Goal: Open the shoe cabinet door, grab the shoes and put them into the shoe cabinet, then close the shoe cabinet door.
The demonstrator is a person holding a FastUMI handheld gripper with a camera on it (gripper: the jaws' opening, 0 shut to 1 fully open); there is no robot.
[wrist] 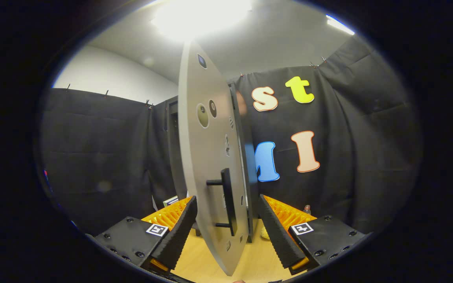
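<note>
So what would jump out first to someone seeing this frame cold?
The grey cabinet door, swung out edge-on, stands right between the open tongs, neither finger touching it. Its black handle sticks out just ahead of the fingertips. Above, a bright ceiling light glares over the door's top, and the wooden floor shows below the door.

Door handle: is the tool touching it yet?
Apart. In the gripper view the tool is open, its fingers straddle the door, and gaps flank the handle.
</note>
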